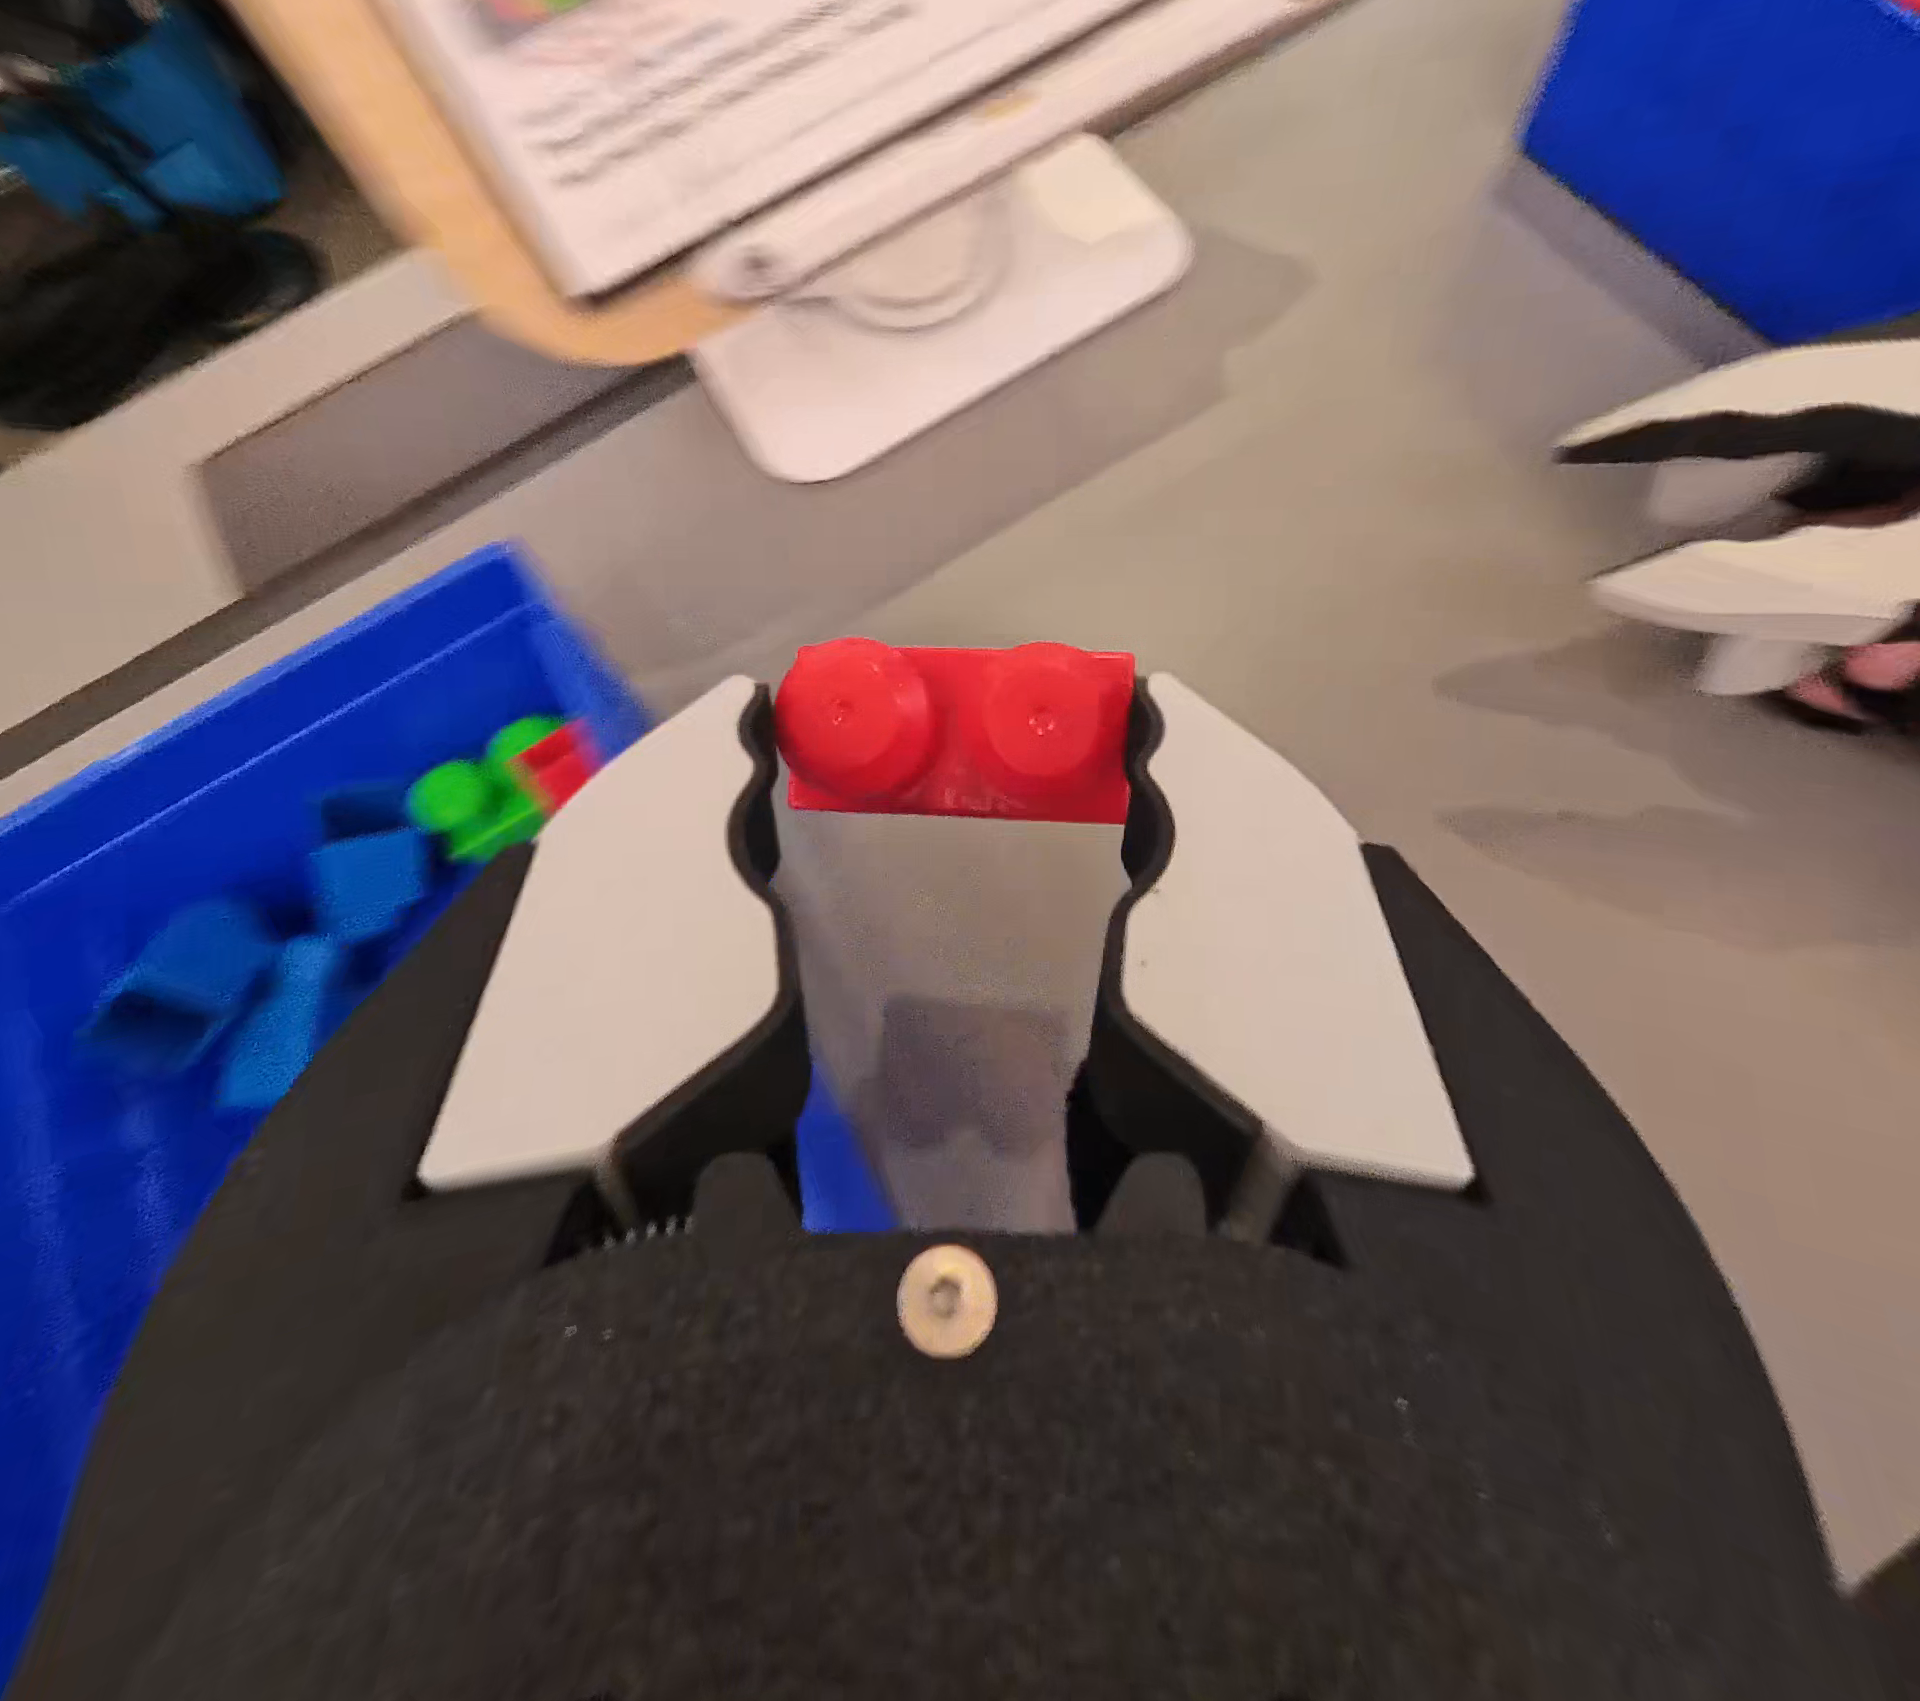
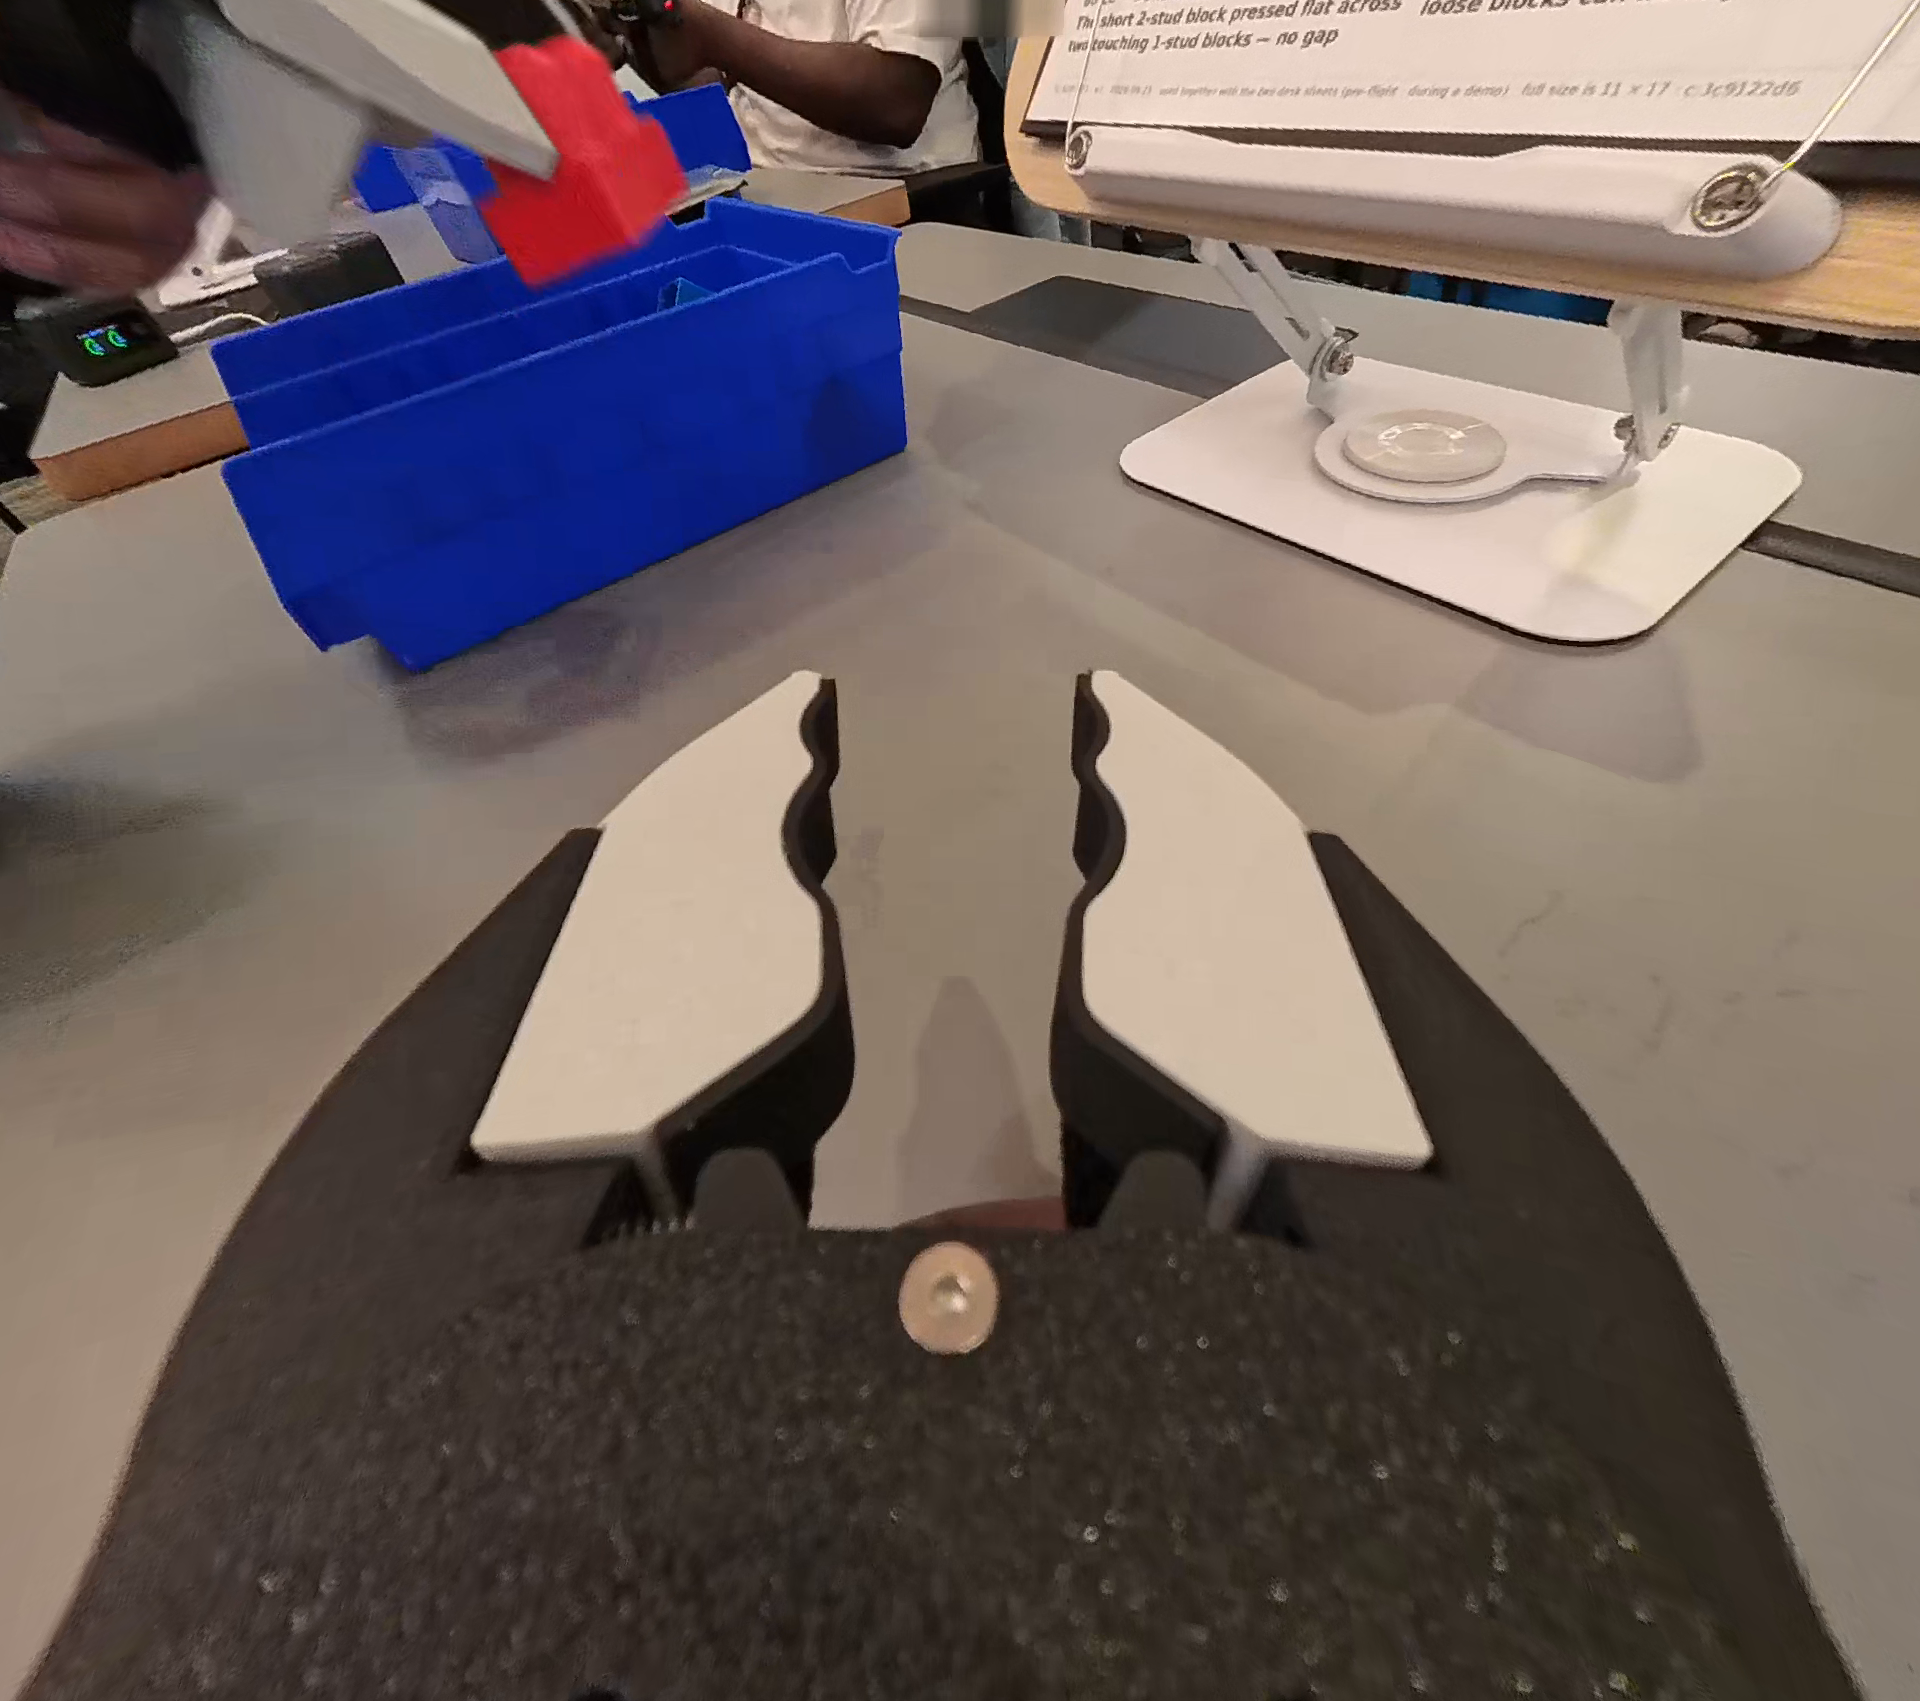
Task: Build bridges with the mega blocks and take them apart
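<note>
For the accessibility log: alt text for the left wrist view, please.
The left gripper clamps a red two-stud block between its fingertips above a grey table. A blue bin of blue and green blocks sits at left; the right gripper reaches in at right.

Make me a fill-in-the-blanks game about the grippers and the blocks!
1. The left gripper is holding a block coloured ____.
2. That block has ____ studs on top.
3. The right gripper has its fingers open and holds ____.
4. The bin on the grey table is coloured ____.

Missing words: red; two; nothing; blue
</note>
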### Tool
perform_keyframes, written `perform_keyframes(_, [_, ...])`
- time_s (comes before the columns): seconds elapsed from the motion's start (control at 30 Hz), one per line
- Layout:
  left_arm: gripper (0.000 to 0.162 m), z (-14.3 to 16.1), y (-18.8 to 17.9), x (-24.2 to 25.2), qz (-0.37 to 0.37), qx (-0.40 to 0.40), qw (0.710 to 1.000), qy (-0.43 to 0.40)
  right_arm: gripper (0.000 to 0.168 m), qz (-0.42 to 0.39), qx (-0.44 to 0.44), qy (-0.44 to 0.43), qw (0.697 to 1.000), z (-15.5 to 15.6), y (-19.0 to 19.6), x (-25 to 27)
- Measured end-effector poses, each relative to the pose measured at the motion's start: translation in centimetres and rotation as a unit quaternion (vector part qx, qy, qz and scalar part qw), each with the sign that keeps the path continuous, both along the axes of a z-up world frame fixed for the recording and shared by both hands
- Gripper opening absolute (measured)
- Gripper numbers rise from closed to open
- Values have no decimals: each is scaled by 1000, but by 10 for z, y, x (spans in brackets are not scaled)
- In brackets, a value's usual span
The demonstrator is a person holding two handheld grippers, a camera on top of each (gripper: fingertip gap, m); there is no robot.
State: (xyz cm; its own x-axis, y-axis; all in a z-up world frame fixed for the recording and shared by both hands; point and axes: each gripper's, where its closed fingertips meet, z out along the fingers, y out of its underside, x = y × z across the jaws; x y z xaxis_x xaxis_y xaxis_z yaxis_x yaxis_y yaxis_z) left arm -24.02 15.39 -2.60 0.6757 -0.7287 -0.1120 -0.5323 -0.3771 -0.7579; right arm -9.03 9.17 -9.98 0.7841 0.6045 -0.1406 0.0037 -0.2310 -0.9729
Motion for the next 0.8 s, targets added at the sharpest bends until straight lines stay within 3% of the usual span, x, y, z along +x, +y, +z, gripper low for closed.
perform_keyframes(0.13, [64,-59,10,74,-40,-21,997,70,43,-7,7,-11,1000,1,-4,5])
perform_keyframes(0.3, [64,-121,34,116,-54,-87,990,98,41,-23,22,-11,999,6,-10,14])
perform_keyframes(0.47, [64,-147,38,124,-58,-102,986,115,41,-22,7,-3,1000,3,-9,16])
perform_keyframes(0.57, [66,-147,35,124,-61,-79,988,118,41,-17,5,-6,1000,1,-10,14])
perform_keyframes(0.63, [79,-138,35,115,-45,-66,989,124,41,-14,3,-7,1000,1,-10,12])
perform_keyframes(0.8, [75,-65,-4,83,-30,-25,999,20,41,-6,-2,-10,1000,-1,-11,8])
